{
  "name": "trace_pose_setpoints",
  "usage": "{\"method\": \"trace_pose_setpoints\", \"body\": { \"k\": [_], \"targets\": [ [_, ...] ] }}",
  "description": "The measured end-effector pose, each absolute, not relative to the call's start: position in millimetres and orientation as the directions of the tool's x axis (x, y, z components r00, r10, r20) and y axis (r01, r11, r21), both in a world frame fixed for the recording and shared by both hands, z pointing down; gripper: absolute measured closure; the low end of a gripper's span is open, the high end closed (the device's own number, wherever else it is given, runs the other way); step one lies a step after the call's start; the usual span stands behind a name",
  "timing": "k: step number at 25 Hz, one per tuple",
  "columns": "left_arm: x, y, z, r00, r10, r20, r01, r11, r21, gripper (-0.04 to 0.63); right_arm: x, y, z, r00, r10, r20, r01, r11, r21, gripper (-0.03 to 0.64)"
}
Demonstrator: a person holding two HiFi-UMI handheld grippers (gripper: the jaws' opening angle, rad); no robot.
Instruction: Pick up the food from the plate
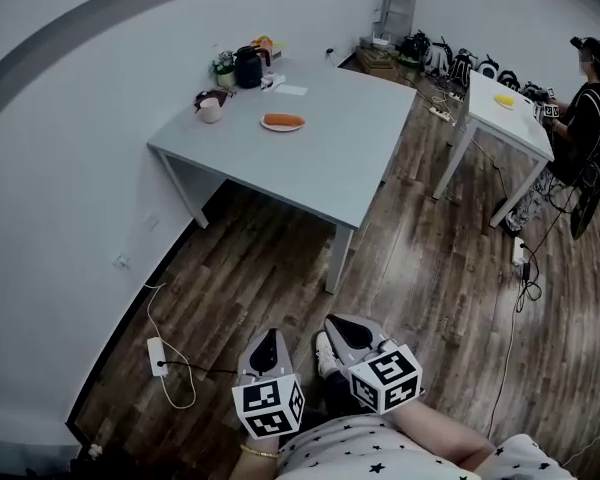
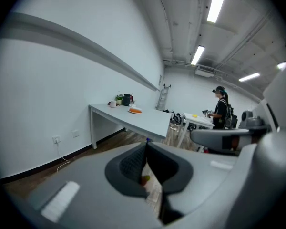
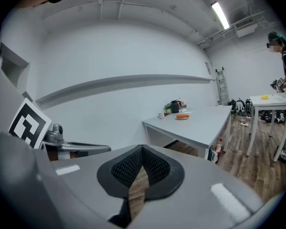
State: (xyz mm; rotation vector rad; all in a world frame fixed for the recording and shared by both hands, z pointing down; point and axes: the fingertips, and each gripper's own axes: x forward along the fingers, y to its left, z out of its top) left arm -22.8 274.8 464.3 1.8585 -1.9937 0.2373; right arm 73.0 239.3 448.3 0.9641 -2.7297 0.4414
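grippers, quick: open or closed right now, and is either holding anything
left gripper: closed, holding nothing
right gripper: closed, holding nothing

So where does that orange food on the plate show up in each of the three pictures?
Head view: the food lies in the upper part, left of centre, on the grey table.
Left gripper view: small, at mid-height, just left of centre.
Right gripper view: small, right of centre.
Shared landmark: the dark jug on the same table, close to the food in all three.
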Motion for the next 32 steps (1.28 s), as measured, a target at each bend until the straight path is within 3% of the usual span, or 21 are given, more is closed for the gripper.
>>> {"method": "trace_pose_setpoints", "body": {
  "k": [8, 16, 32],
  "targets": [
    [-60, 136, 457, -0.059, -0.905, 0.421, -0.985, 0.12, 0.121, 0.588, 43, 96, 442, -0.769, -0.561, 0.305, -0.633, 0.736, -0.241, 0.617],
    [-69, -8, 438, -0.053, -0.931, 0.361, -0.992, 0.091, 0.088, 0.588, 16, -37, 429, -0.796, -0.54, 0.273, -0.6, 0.765, -0.235, 0.617],
    [-155, -214, 463, 0.0, -0.899, 0.438, -0.993, 0.053, 0.107, 0.588, -52, -228, 460, -0.735, -0.564, 0.377, -0.663, 0.714, -0.224, 0.617]
  ]
}}
